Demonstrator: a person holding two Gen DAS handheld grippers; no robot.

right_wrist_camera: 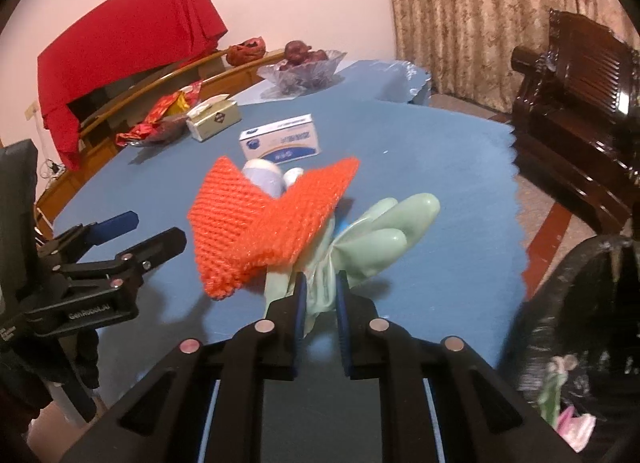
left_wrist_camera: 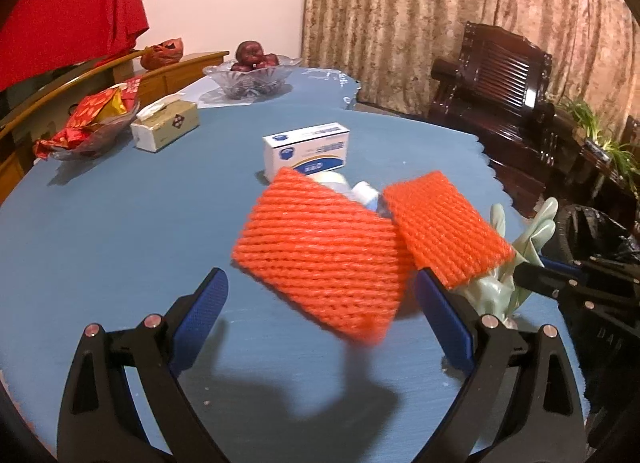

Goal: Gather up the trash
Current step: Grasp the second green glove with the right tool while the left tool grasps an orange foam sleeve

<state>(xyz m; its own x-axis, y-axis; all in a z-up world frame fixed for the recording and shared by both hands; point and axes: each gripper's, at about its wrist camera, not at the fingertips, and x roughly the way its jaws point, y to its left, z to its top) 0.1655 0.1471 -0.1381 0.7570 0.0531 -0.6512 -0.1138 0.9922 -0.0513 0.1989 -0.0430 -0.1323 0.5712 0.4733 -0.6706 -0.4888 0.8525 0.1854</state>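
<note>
Your right gripper (right_wrist_camera: 320,295) sits at the bottom centre of the right wrist view, clenched on the cuff of a pale green rubber glove (right_wrist_camera: 376,235); the blue pads press the bunched rubber between them. The glove's fingers fan out toward the upper right, above the blue tablecloth (right_wrist_camera: 440,151). An orange foam net (right_wrist_camera: 256,219) rides against the glove just left of your grip, folded into two flaps that rise in a V; you cannot tell from either view whether the pads catch the net as well. Behind the V, a pale bottle (right_wrist_camera: 266,177) lies on the cloth.

Your left gripper (left_wrist_camera: 320,303) fills the bottom of the left wrist view with its jaws spread wide and nothing pressed between them. In that view the net hangs in the middle of the frame, above and between the two blue pads, with its shadow on the cloth below.

Further back on the table, a white and blue box (right_wrist_camera: 280,141) stands just beyond the bottle, a tissue box (right_wrist_camera: 214,121) to its upper left, and a glass bowl of dark red fruit (right_wrist_camera: 302,65) near the far edge. A bin lined with a black bag (right_wrist_camera: 580,323) sits at the lower right edge of the right wrist view, beside the table, with scraps already inside
</note>
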